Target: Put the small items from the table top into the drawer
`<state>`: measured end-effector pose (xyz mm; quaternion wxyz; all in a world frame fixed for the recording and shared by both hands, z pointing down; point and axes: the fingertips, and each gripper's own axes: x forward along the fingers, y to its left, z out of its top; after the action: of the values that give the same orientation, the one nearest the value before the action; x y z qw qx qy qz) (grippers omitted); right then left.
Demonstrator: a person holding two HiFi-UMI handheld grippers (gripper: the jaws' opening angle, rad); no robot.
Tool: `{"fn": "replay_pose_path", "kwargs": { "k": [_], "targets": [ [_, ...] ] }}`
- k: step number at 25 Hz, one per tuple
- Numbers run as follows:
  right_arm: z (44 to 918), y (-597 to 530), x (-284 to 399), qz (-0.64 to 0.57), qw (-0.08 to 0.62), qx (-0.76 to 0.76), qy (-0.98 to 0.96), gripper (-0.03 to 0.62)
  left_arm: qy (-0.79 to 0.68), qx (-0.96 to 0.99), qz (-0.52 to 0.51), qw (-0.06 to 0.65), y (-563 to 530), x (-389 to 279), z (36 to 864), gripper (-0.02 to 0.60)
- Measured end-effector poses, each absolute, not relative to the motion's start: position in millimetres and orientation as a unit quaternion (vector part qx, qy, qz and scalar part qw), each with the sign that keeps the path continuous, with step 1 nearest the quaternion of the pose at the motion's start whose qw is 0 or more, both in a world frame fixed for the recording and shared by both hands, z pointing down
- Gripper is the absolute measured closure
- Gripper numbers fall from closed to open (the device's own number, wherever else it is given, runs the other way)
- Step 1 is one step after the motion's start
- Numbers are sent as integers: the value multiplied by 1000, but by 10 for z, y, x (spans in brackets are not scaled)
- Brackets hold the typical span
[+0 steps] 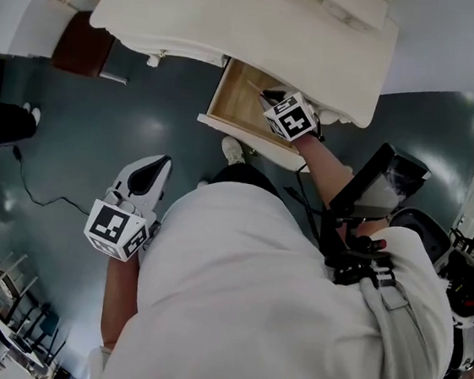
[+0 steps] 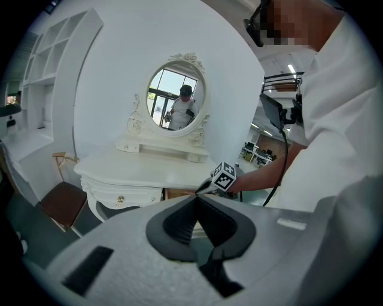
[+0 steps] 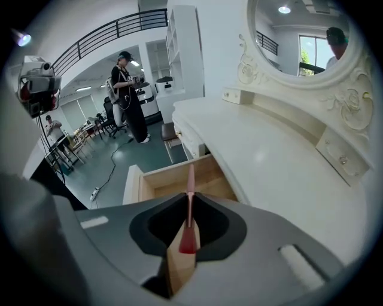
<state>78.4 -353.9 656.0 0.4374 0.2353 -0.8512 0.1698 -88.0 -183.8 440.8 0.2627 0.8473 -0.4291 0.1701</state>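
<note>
Pink and thin, a stick-like item (image 3: 190,179) is pinched between the closed jaws of the right gripper (image 3: 190,196), its tip reaching over the open wooden drawer (image 3: 157,182). The white worktop (image 3: 269,161) overhangs the drawer just to the right, with an oval mirror (image 3: 305,36) behind it. The left gripper (image 2: 196,202), jaws together on nothing, hangs low over the grey floor (image 1: 72,140), well apart from the worktop. A brown stool (image 2: 57,203) stands at the far end.

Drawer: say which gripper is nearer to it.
Right. The right gripper is over the drawer, holding a pink stick; the left gripper hangs low by the person's side.
</note>
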Motion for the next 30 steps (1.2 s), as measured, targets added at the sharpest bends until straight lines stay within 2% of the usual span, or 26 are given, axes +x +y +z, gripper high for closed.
{"fn": "replay_pose_path", "kwargs": {
  "k": [9,23,30],
  "targets": [
    [7174,-3461,879,188,477,230,-827,548,-453,829,175,279,-1625,-913,4383,581],
    [7875,-3767,704,216,483,263,-806,548,-486,799,194,297,-1572,-1122,4508,581],
    [7958,-3841,633,209,478,266,-811,546,-486,798,196,298,-1701,-1145,4528,581]
  ]
}}
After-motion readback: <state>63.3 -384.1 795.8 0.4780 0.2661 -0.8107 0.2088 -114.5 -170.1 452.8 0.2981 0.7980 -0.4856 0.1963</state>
